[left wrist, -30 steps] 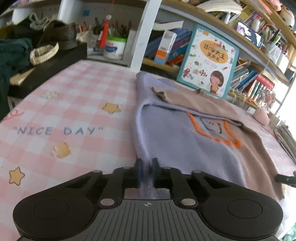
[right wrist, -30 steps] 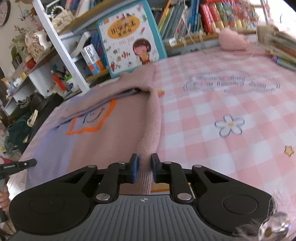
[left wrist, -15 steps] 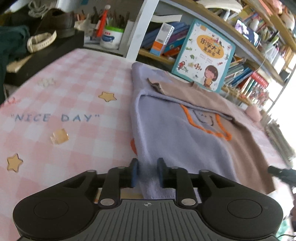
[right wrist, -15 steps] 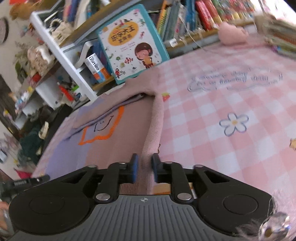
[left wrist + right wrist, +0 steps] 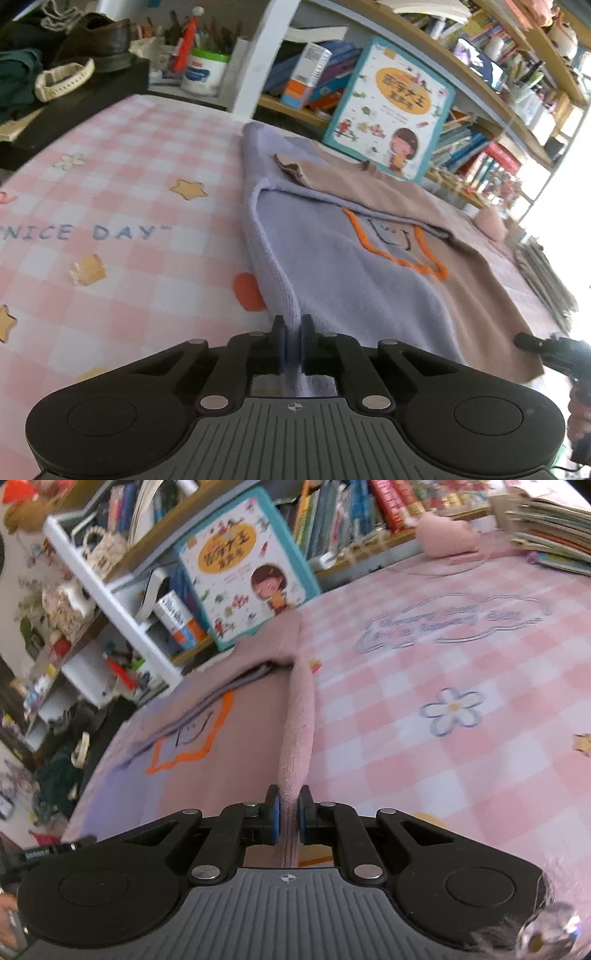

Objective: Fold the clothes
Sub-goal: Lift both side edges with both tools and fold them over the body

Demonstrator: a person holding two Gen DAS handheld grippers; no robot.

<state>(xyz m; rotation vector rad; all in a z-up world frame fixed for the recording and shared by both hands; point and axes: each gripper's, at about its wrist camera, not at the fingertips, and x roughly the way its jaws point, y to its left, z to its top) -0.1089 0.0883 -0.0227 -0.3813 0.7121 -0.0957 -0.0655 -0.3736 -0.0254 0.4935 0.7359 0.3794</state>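
A: Both your claws have just closed again. The left gripper (image 5: 292, 341) pinches the lilac hem of the sweater (image 5: 354, 280); the right gripper (image 5: 289, 818) pinches its pink-brown edge.

B: So you've re-gripped (a firmer hold, probably) and can lift the hem off the tablecloth (image 5: 461, 775) to fold. Containers?

A: Only a white tub (image 5: 202, 72) of pens on the shelf.

a pink-and-white checked tablecloth (image 5: 140, 192), printed with stars, a flower and "nice day", covers the table. a lilac and dusty-pink sweater (image 5: 362, 280) lies spread on it; far right, a small pink plush (image 5: 447, 535) and stacked books (image 5: 546, 531).
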